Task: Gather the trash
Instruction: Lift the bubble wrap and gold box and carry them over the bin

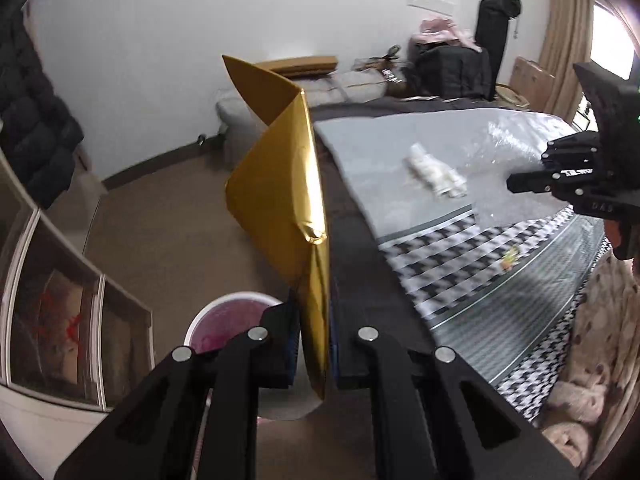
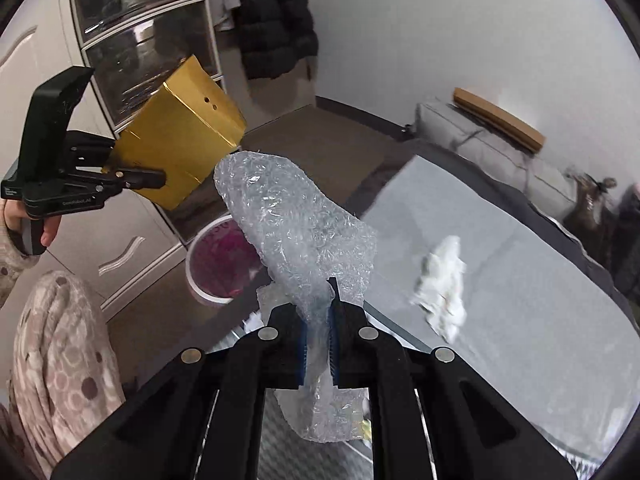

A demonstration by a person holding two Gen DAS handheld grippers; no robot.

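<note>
Two pieces of trash are riding in the air at once, and one more is waiting behind on the bed. Biggest first: the bed's grey cover is carrying a crumpled white wad of paper, lying alone and well apart from both tools, so that piece is not yet collected. Down on the floor, beside the bed's corner and near the drawer cabinet, the white-rimmed bin is standing open with a pinkish liner showing inside; whether anything is already in it, I cannot tell. Next in size, the gold foil box, flattened and creased, is being pinched by one edge in the left gripper, whose fingers are pressing together on the card. From the left wrist the box is standing up tall in front of the lens, with the bin's rim peeking out just below it. From the right wrist the box appears up and to the left of the bin, not over its mouth. Then the sheet of bubble wrap: the right gripper is clamping it near its lower end, blue pads squeezing the plastic, the loose end flopping forward toward the bin. My read: we are in the middle of the job, both hands loaded, neither load dropped, and the paper wad is still to fetch afterwards.
</note>
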